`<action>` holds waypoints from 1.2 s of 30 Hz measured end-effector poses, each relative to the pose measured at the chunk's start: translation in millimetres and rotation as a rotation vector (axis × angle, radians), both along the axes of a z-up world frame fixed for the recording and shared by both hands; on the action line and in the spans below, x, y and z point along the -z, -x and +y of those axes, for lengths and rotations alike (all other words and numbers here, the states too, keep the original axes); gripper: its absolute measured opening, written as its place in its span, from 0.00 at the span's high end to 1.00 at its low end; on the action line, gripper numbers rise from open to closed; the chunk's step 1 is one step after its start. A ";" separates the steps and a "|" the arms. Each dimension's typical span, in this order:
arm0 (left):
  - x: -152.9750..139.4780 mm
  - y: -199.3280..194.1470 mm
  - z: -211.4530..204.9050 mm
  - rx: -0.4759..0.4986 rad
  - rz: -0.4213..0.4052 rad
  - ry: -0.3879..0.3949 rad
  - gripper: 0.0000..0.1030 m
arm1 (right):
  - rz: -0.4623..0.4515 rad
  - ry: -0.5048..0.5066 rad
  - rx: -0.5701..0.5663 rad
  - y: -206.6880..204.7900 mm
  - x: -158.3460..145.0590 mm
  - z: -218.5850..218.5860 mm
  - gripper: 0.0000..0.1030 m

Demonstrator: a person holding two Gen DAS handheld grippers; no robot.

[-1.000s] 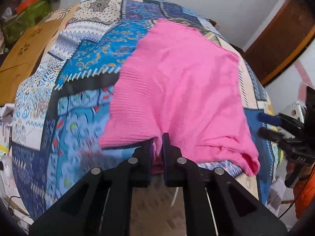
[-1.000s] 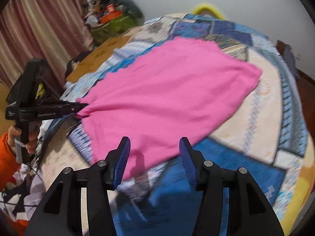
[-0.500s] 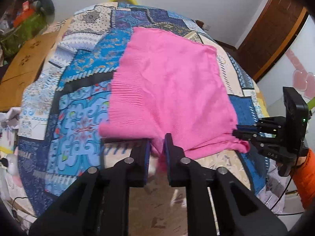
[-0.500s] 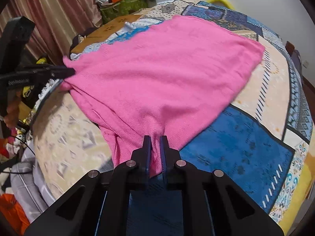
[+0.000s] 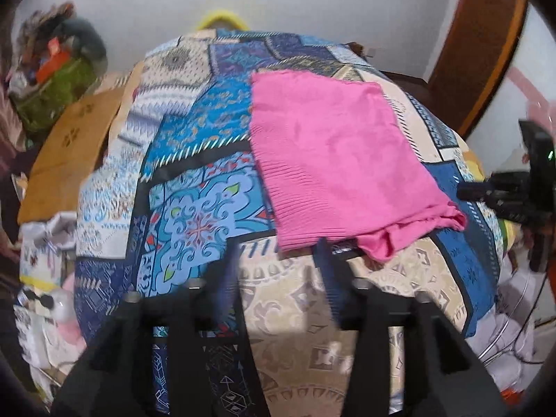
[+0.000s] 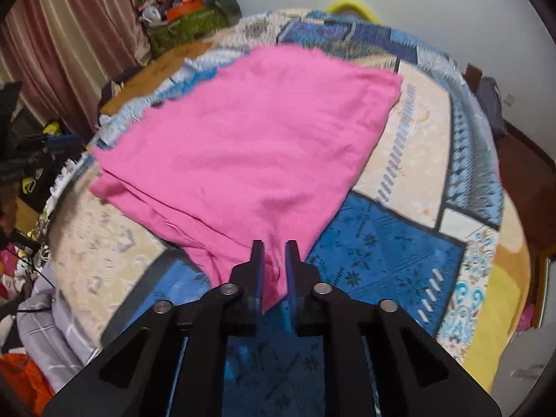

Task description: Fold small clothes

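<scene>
A pink knitted garment (image 5: 340,160) is lying flat on the blue patchwork bedspread (image 5: 194,215). The left gripper (image 5: 278,260) has just been opening; its jaws are standing apart with nothing between them, the garment's hem at twelve o'clock. The right gripper (image 6: 274,264), jaws easing open, is pinching the garment's near corner.

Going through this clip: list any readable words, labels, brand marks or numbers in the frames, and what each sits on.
None can be read.
Pink garment: plain knit, no print or tag showing.
Bedspread: patterns only, no lettering.
Clutter by the wall: any packaging print is too small and blurred to read.
</scene>
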State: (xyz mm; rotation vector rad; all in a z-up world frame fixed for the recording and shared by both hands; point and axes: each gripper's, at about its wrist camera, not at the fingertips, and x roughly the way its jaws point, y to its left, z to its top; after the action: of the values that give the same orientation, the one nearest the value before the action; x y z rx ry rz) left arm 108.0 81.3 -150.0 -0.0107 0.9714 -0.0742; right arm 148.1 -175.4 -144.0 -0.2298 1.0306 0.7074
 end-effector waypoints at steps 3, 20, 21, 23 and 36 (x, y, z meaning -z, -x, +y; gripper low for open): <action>-0.5 2.1 -15.9 0.045 -0.024 -0.055 0.38 | -0.055 -0.008 -0.011 11.8 -15.3 -3.9 0.47; 43.1 -29.2 -71.4 0.265 0.029 -0.223 0.25 | -0.003 0.005 -0.083 14.6 32.2 18.7 0.55; 43.9 -31.2 -73.9 0.276 0.030 -0.214 0.29 | 0.007 -0.002 -0.082 11.7 33.4 19.8 0.58; 43.9 -34.8 -76.0 0.286 0.032 -0.185 0.35 | 0.011 -0.004 -0.084 8.1 35.1 23.3 0.71; 8.1 -62.0 -45.7 0.179 -0.020 -0.067 0.96 | -0.064 -0.054 -0.081 -10.4 -1.9 16.9 0.90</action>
State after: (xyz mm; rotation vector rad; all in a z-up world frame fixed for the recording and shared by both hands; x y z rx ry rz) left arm 170.0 35.5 -158.1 0.1383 0.9532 -0.2056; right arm 158.4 -158.6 -142.1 -0.2470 0.9438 0.7951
